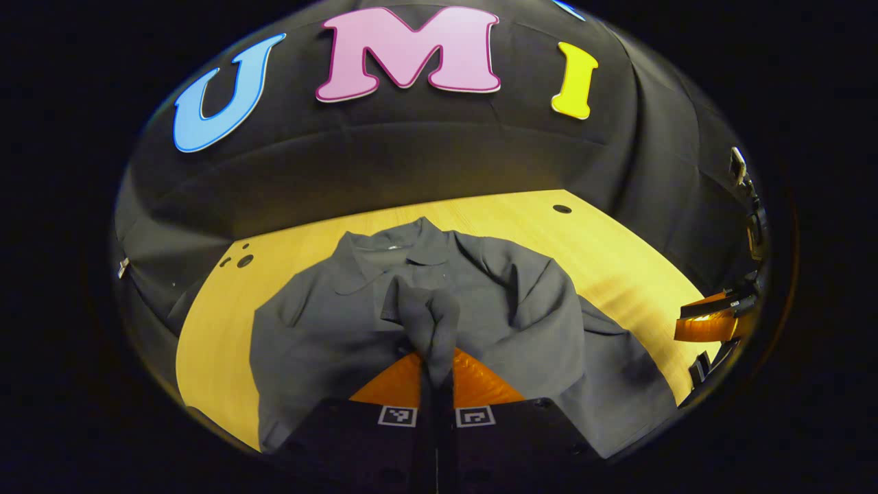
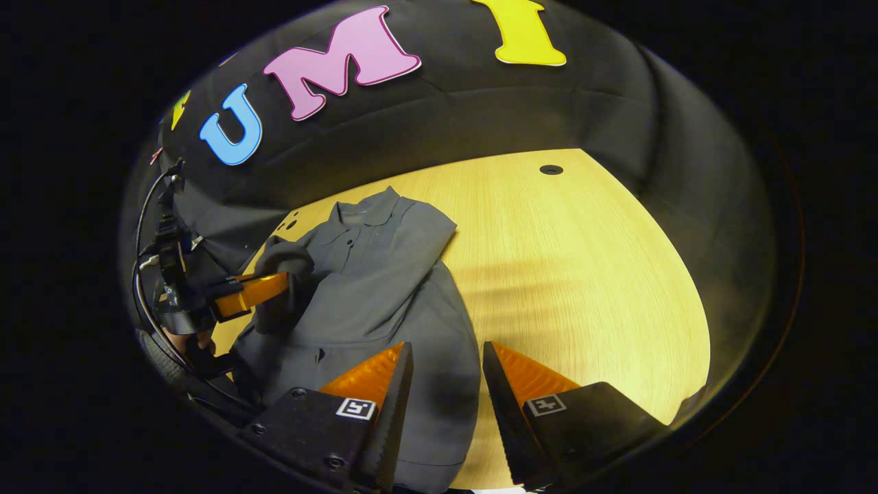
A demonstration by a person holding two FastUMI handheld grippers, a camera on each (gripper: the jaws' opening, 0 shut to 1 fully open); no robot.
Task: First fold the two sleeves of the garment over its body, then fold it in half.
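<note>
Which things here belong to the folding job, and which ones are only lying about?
Belong to the job:
- grey garment
- its sleeve, pinched by the left gripper
- right gripper, open above the garment

Only there:
- wooden table
- round hole in the table

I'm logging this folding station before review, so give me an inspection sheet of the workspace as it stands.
Surface: light wooden table, with a round dark hole near its far edge.
Job's things: dark grey collared garment lying on the table, one sleeve folded over the body, the other sleeve lifted.
Clutter: nothing seen.
Grippers: left gripper shut on the lifted sleeve; right gripper open above the garment's edge.
Cables: black cables hanging by the left gripper in the right gripper view.
Surroundings: black cloth wall behind the table.
</note>
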